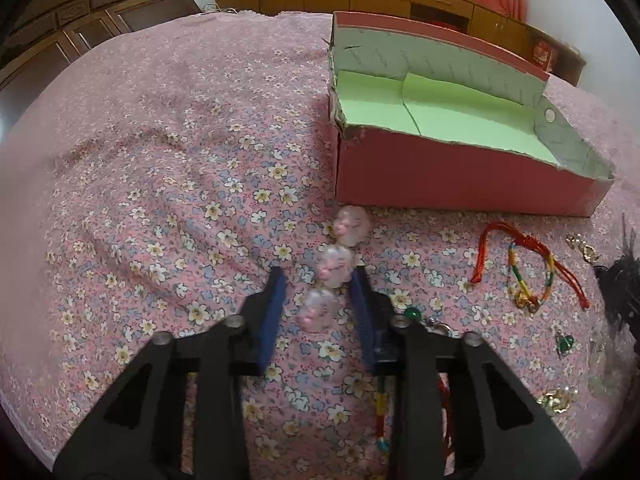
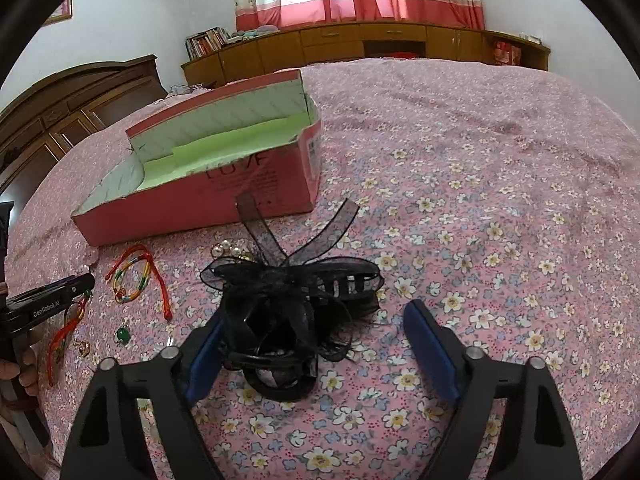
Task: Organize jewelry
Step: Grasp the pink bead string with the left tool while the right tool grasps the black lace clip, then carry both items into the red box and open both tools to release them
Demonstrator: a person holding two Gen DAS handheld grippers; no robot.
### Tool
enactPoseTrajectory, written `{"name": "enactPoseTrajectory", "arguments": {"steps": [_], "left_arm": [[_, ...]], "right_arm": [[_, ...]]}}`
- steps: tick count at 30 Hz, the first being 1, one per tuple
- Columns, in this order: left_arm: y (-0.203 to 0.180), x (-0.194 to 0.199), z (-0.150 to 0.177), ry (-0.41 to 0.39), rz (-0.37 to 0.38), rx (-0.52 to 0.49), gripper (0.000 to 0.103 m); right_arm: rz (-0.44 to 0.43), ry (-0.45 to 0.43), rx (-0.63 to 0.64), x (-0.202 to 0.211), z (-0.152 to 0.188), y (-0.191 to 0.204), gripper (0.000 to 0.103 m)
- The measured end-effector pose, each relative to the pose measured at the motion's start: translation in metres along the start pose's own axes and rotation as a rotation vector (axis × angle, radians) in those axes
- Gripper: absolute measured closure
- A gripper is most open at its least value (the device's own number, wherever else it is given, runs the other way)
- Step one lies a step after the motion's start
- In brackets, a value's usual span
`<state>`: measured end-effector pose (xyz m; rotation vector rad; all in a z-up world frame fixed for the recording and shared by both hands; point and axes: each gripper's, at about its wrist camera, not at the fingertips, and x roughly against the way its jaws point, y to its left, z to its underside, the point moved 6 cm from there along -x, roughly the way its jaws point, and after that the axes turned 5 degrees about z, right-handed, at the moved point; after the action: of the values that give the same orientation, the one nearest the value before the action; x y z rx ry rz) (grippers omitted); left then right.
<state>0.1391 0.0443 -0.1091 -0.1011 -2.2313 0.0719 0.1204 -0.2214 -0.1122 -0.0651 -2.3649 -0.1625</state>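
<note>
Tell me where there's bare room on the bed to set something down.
Free: the bedspread left of the pink box, the stretch right of the black ribbon hair clip, and the box's green floor. Crowded: the strip in front of the box, with the clear bead string, red cord bracelet and small charms.

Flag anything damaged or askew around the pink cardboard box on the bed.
The pink cardboard box has torn, ragged top edges, worst at its near-left corner, and the green paper lining is creased and split down the middle. Nothing is spilled; the jewelry simply lies loose on the floral bedspread in front.
</note>
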Motion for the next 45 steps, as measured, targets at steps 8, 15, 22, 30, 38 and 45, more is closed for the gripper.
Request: {"name": "enactPoseTrajectory", "arguments": {"steps": [8,15,22,30,38,45], "left_arm": [[-0.007,0.022,0.012,-0.015,0.05,0.009,0.096],[-0.001,0.056,0.02,-0.048,0.076,0.016,0.096],[0.002,0.087,0.009,-0.097,0.1,0.009,0.096],[-0.009,0.108,-0.005,-0.148,0.118,-0.005,0.096],[-0.024,0.107,-0.038,-0.193,0.13,-0.02,0.096],[-0.036,0.104,-0.067,-0.227,0.14,-0.046,0.096]], "right_arm": [[-0.021,-0.006,0.04,0.004,0.001,0.007,0.06],[-0.036,-0.031,0.032,0.016,0.001,0.005,0.064],[-0.049,-0.064,0.034,0.031,-0.003,0.007,0.065],[-0.076,-0.107,0.053,0.051,-0.018,0.016,0.065],[-0.113,-0.158,0.075,0.067,-0.049,0.031,0.065],[-0.146,-0.194,0.106,0.068,-0.087,0.047,0.065]]}}
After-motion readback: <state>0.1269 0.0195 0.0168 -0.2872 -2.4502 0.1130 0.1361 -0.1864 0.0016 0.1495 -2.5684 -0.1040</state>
